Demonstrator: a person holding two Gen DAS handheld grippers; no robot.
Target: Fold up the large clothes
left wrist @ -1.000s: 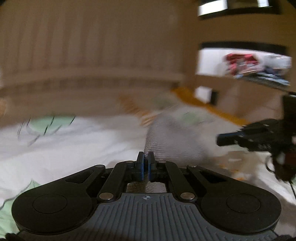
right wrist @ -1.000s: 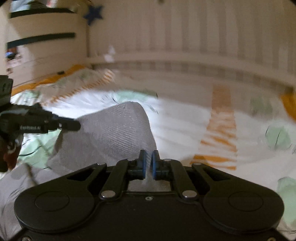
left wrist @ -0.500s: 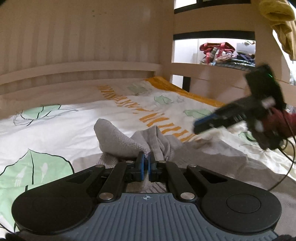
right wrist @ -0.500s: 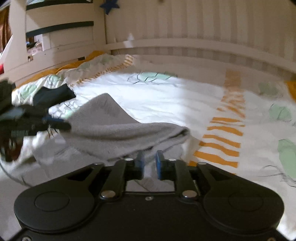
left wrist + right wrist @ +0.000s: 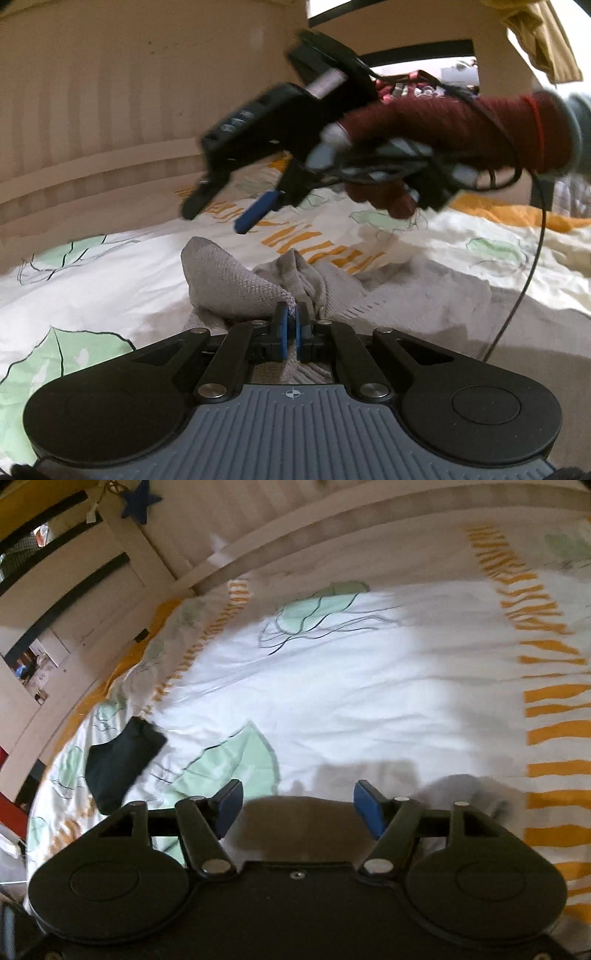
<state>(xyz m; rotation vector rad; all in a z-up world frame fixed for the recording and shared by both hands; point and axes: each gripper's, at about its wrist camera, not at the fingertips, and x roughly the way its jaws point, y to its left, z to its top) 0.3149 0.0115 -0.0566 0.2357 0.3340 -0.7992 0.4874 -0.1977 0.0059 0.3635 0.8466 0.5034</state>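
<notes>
A grey knit garment lies bunched on the patterned bedsheet. My left gripper is shut on a fold of it, low over the bed. In the left wrist view my right gripper hangs above the garment, held by a hand in a dark red sleeve, apart from the cloth. In its own view the right gripper has its jaws opening with nothing between them, only sheet below. A bit of the grey garment shows beside its right finger.
A dark folded cloth lies on the sheet at the left. A wooden slatted bed rail runs along the far side. Shelves with clutter stand beyond the bed. A black cable hangs from the right hand.
The right gripper opened and let go of the grey garment, then swung up and left over the bed. The garment sank onto the sheet. The left gripper stayed shut on it.
</notes>
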